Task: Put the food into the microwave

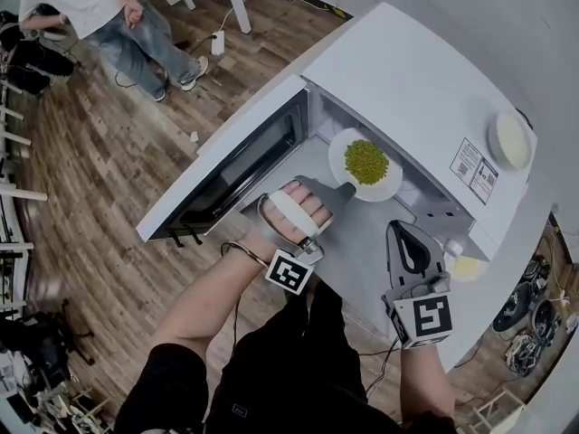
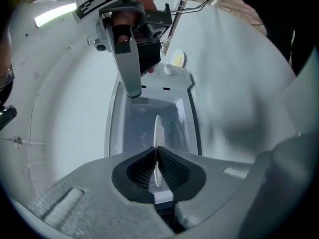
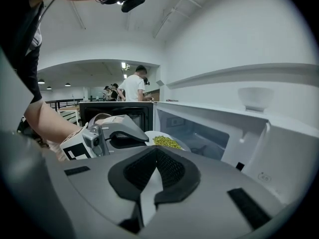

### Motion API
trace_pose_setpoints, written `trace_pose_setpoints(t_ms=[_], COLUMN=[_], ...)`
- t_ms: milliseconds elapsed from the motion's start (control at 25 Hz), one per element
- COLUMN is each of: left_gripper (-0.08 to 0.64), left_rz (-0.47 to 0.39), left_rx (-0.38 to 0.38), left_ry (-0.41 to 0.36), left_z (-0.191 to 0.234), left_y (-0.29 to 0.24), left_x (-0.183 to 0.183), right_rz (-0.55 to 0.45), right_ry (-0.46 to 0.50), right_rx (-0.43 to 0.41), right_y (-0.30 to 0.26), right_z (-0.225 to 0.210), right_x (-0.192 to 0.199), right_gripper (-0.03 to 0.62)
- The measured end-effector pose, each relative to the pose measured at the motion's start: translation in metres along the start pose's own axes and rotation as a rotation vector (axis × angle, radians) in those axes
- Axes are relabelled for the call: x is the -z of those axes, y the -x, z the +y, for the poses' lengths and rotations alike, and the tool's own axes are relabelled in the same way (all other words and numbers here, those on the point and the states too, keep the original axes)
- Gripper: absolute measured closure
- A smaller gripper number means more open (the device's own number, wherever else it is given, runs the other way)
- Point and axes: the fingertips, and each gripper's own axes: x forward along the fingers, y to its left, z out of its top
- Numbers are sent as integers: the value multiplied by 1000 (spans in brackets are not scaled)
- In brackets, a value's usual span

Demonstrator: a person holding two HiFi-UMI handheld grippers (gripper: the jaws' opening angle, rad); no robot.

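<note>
A white plate (image 1: pixel 340 155) heaped with green food (image 1: pixel 366 161) hangs at the mouth of the open white microwave (image 1: pixel 407 80), partly over its floor. My left gripper (image 1: pixel 342 188) is shut on the plate's near rim. In the left gripper view the rim (image 2: pixel 156 133) shows edge-on between the pads of that gripper (image 2: pixel 157 163). My right gripper (image 1: pixel 404 233) is to the right, in front of the microwave, shut with nothing in it (image 3: pixel 155 156). From the right gripper view the food (image 3: pixel 167 142) lies just past the left gripper (image 3: pixel 144 139).
The microwave door (image 1: pixel 240 165) swings out wide to the left. A white bowl (image 1: pixel 509 140) stands on top of the microwave. A small pale dish (image 1: pixel 466 265) lies on the counter by its right front corner. A person (image 1: pixel 99 7) stands on the wooden floor far left.
</note>
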Motion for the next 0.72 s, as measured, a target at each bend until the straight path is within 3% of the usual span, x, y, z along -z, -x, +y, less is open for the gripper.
trace_pose_setpoints(t_ms=[400,720], left_gripper=[545,545], left_rz=[3,18], left_rx=[7,35], left_ry=[40,41], left_z=[-27,-44], left_y=[-51,-78], left_x=[-6,-11], right_rz=[11,14], right_ry=[-48,-60], right_rx=[9,-64], right_y=[-8,-24], right_z=[-20,-13], right_x=[28,36], right_gripper=[577,577])
